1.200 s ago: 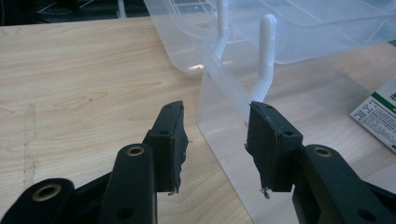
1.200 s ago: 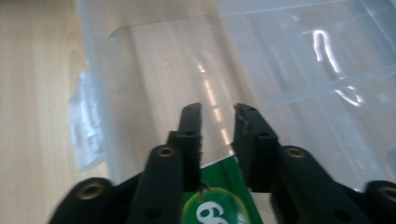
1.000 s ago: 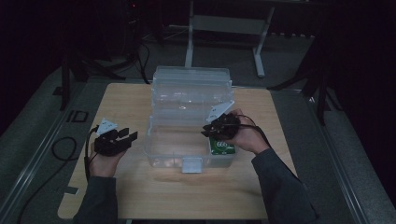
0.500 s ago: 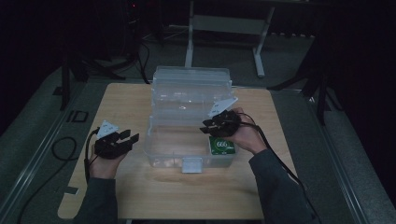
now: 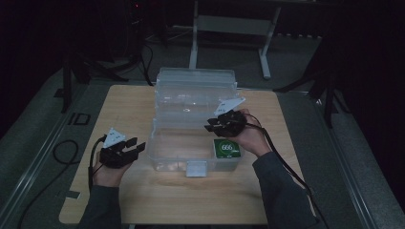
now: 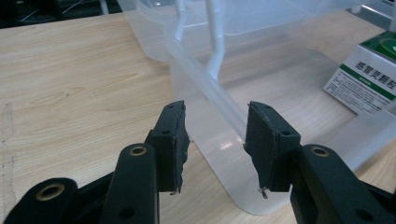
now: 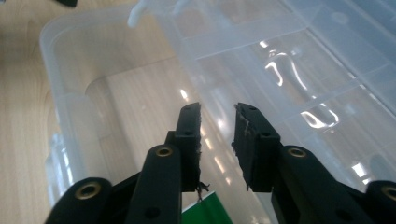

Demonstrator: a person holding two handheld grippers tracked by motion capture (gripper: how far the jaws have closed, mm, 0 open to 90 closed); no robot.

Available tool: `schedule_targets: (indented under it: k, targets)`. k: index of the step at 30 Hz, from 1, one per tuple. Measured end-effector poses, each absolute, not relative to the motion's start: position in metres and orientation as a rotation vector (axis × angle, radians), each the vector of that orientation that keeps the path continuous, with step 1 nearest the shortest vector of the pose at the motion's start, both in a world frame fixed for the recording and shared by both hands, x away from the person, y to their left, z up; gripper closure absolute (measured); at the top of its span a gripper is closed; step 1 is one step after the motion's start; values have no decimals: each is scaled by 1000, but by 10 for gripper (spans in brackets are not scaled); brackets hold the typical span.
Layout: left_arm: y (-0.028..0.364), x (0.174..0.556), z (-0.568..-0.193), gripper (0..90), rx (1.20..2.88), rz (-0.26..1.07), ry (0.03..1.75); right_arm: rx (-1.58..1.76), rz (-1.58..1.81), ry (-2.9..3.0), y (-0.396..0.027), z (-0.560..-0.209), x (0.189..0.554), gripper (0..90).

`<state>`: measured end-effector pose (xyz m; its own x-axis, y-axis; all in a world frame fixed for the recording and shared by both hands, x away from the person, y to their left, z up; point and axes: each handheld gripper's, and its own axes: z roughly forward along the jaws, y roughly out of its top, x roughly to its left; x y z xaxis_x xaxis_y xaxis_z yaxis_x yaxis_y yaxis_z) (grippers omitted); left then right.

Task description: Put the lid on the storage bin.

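Clear plastic bin (image 5: 191, 143), lid raised, sat mid-counter (image 5: 143, 205) with one green-and-white box (image 5: 226, 148) in its near right corner.

Left claw (image 5: 136, 146) stood just beside the bin's left wall, jaws wide apart after a slight closing; in the left gripper view the bin's rim (image 6: 219, 100) ran between the pads (image 6: 175, 140), untouched. Right claw (image 5: 210, 127) hovered above the bin's right side, over the box, jaws partly parted, having just been opening, nothing between them; hinged lid (image 5: 196, 90) stood behind it.
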<state>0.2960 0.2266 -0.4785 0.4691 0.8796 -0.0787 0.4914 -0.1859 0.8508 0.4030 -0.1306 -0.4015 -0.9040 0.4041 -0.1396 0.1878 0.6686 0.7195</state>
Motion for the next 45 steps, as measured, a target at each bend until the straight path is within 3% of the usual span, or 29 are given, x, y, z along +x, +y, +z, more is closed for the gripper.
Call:
schedule_targets:
  k: [16, 29, 45]
  targets:
    - [214, 272, -474, 632, 1854, 562, 1069, 531, 1100, 2543, -132, -400, 411, 636]
    - [199, 256, -476, 894, 1911, 567, 974, 551, 1115, 2526, -131, -401, 418, 644]
    - [164, 256, -493, 900, 2007, 481, 841, 551, 1083, 2484, -138, -391, 424, 617]
